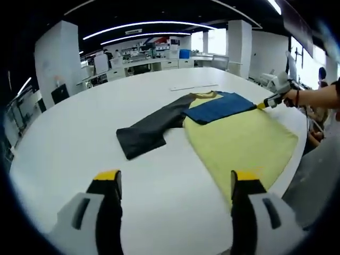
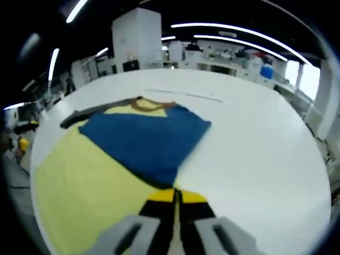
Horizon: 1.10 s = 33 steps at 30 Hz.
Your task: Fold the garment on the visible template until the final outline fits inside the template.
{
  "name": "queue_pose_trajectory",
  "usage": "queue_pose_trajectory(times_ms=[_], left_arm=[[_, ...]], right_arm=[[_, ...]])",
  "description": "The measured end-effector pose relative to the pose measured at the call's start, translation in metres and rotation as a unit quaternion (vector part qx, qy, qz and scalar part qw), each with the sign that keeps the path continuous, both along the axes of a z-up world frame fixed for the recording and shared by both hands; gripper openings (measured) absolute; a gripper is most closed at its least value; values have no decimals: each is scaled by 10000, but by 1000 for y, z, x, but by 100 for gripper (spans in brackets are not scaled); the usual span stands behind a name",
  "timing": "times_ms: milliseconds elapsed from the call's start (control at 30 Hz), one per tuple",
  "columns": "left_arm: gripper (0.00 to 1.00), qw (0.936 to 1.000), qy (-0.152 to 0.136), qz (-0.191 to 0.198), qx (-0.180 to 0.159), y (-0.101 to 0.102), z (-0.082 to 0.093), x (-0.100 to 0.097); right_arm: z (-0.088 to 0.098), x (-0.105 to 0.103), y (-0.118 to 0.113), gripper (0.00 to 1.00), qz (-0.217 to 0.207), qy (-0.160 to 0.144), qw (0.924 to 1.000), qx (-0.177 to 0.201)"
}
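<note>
In the left gripper view, your left gripper (image 1: pixel 175 183) hovers above the white table (image 1: pixel 79 133) with its jaws spread wide and nothing between them. The garment (image 1: pixel 239 138) lies flat on the table ahead: a yellow body, a dark grey sleeve (image 1: pixel 151 130) stretched out to the left, and a blue sleeve (image 1: pixel 220 106) folded across the chest. Your right gripper (image 1: pixel 261 105) enters from the right, its tip touching the edge of the blue sleeve.

In the right gripper view, your right gripper (image 2: pixel 174 195) has its jaws pressed together, pinching the corner of the blue sleeve (image 2: pixel 149 138), which lies over the yellow body of the garment (image 2: pixel 79 180).
</note>
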<state>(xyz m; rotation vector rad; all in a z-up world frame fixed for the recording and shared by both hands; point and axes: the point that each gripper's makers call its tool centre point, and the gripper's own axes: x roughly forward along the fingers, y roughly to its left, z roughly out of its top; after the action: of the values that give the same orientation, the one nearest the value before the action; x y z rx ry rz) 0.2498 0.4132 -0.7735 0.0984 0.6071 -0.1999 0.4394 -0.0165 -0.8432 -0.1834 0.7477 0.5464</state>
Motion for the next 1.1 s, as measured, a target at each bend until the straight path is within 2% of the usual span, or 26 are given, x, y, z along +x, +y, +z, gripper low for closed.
queue_pose_trajectory(times_ms=[133, 300, 500, 867, 1100], left_arm=[[70, 9999, -57, 156, 11, 10, 0, 6], [60, 9988, -179, 428, -144, 25, -1, 18], [50, 9984, -259, 506, -54, 34, -5, 31], [41, 9989, -188, 427, 17, 34, -23, 49], [37, 9985, -204, 504, -22, 37, -28, 60]], right_arm=[[-1, 4, -6, 0, 39, 9, 10000, -26], [1, 3, -12, 0, 59, 26, 10000, -28], [3, 2, -20, 0, 113, 36, 9999, 22], [3, 8, -41, 0, 154, 84, 9998, -49], [2, 7, -39, 0, 139, 114, 9998, -66]])
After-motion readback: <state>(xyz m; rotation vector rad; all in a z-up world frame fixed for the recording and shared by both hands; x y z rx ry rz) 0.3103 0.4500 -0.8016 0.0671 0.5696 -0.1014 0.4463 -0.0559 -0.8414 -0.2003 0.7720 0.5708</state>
